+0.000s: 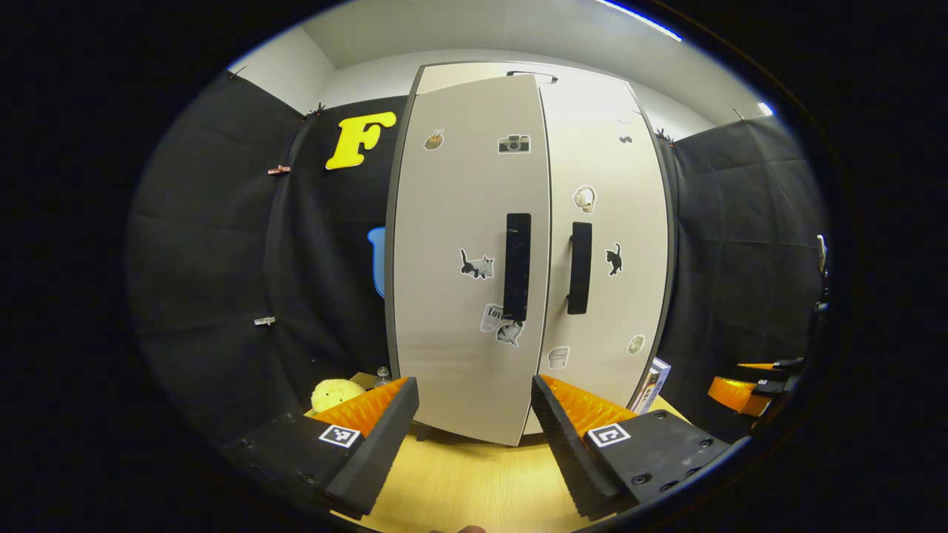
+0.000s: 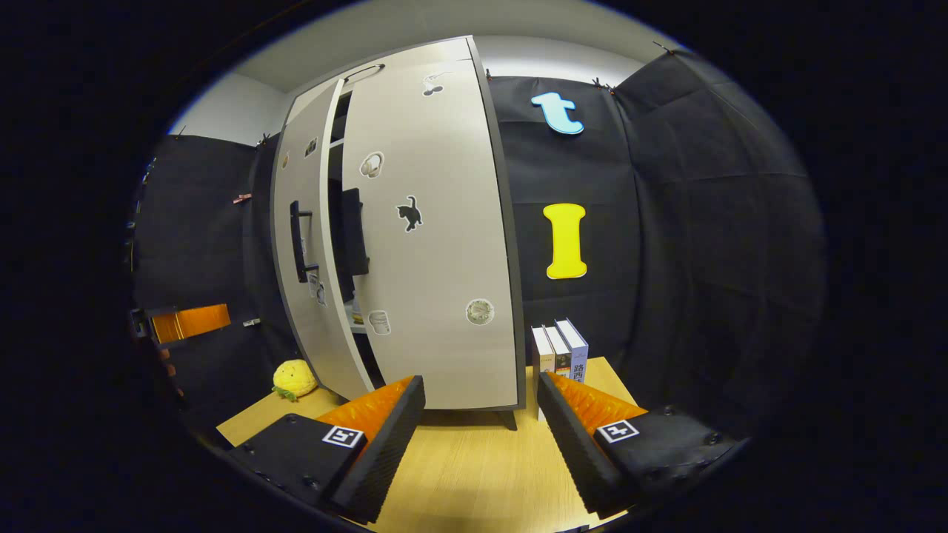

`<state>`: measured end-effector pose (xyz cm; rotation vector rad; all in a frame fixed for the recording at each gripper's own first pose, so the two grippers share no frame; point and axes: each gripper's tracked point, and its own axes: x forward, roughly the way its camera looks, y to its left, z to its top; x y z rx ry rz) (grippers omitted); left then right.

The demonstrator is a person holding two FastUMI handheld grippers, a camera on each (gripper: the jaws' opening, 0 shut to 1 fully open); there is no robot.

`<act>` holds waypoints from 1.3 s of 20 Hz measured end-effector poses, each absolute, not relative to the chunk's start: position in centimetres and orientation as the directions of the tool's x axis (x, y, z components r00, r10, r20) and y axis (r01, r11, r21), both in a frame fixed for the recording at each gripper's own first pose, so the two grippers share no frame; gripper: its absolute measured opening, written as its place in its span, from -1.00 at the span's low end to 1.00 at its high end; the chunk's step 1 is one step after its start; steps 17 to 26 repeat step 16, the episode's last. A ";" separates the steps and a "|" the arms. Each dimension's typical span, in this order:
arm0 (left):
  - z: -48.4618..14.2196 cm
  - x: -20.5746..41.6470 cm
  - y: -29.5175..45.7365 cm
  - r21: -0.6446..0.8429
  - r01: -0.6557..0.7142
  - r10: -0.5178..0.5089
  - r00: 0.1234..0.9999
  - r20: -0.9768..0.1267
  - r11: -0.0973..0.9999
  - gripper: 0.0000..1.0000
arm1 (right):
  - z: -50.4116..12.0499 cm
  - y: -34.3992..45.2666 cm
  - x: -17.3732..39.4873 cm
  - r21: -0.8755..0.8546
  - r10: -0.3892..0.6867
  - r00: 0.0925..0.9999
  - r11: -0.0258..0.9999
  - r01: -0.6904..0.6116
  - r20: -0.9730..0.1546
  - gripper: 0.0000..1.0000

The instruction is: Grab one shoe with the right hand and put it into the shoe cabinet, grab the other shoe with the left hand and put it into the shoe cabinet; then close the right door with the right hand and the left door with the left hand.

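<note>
Left gripper view, from left to right: a yellow plush toy [image 1: 335, 394] sits at the table's [image 1: 459, 481] back corner, then the left gripper [image 1: 474, 422] with its fingers spread wide and nothing between them, pointed at the shoe cabinet [image 1: 529, 252]. The left door [image 1: 466, 252] stands a little proud of the right door [image 1: 603, 244], so it looks not quite shut. At the far right edge the other gripper's orange fingers show.

Right gripper view, same order: the toy, the left door ajar with a dark gap behind it, the right door flat against the frame, the right gripper [image 2: 481, 422] also spread wide and empty, then three books [image 2: 561, 352] just beside the cabinet.

No shoe lies on the table, so both are probably inside; closing the left door seems to be what remains.

Risks: a push near the handle [image 1: 517, 266] at an angle could slide off, or a finger could get caught in the gap as the door swings. Bare table lies in front of the cabinet; the books crowd the right side
</note>
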<state>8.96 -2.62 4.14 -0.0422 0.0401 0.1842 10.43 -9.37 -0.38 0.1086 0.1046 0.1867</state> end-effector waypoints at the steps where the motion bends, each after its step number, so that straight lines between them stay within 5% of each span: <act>1: 4.1 8.5 -2.3 -0.027 -0.187 0.185 0.982 -0.044 0.982 0.89 | -0.3 -9.1 9.9 0.118 0.180 0.979 0.979 -0.168 -0.095 0.97; 16: 1.1 -1.7 0.3 0.022 -0.108 0.109 0.993 -0.038 0.994 0.90 | 2.0 -6.4 0.5 0.094 0.093 0.994 0.992 -0.087 -0.064 0.97; 26: 1.1 -1.7 0.3 0.022 -0.108 0.109 0.993 -0.038 0.994 0.90 | 2.0 -6.4 0.5 0.094 0.093 0.994 0.992 -0.087 -0.064 0.97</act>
